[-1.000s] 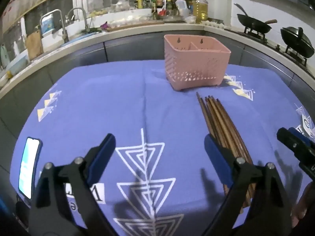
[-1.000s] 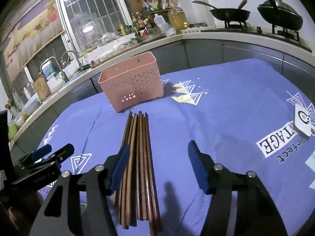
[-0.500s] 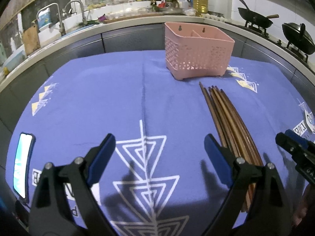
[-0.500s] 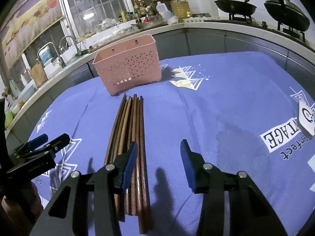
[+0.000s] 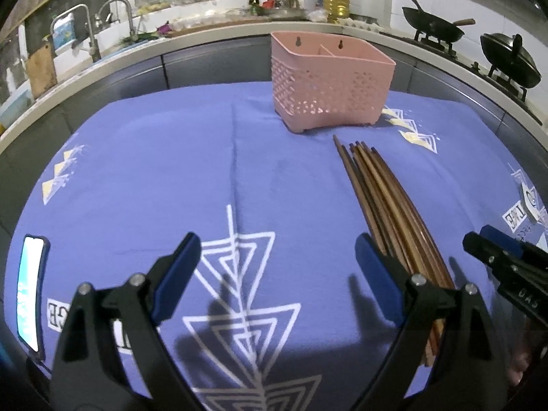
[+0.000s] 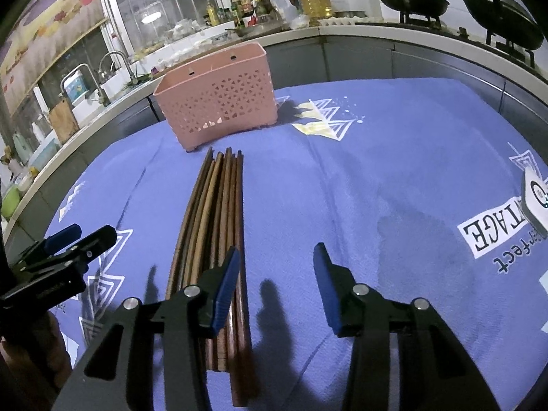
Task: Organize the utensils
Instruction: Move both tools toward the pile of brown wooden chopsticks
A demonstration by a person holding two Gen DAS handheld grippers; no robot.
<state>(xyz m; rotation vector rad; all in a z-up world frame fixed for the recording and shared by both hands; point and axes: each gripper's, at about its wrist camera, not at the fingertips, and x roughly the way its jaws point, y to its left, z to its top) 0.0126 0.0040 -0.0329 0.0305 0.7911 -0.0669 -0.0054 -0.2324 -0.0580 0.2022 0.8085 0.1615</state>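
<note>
Left wrist view: the left gripper, black with blue pads, hangs over the purple-blue tablecloth with white triangle print; its jaws are spread wide with nothing between them.
Right wrist view: the right gripper, of the same make, hovers with jaws apart and empty; its left pad sits over the near end of the sticks, though contact cannot be told.
Chopsticks: a bundle of dark brown wooden chopsticks lies flat on the cloth, tips pointing toward the holder and stopping just short of it.
Holder: a pink perforated plastic utensil basket with two compartments stands upright at the far side of the cloth.
Other items: a lit phone lies at the left edge; black woks sit on the stove behind.
</note>
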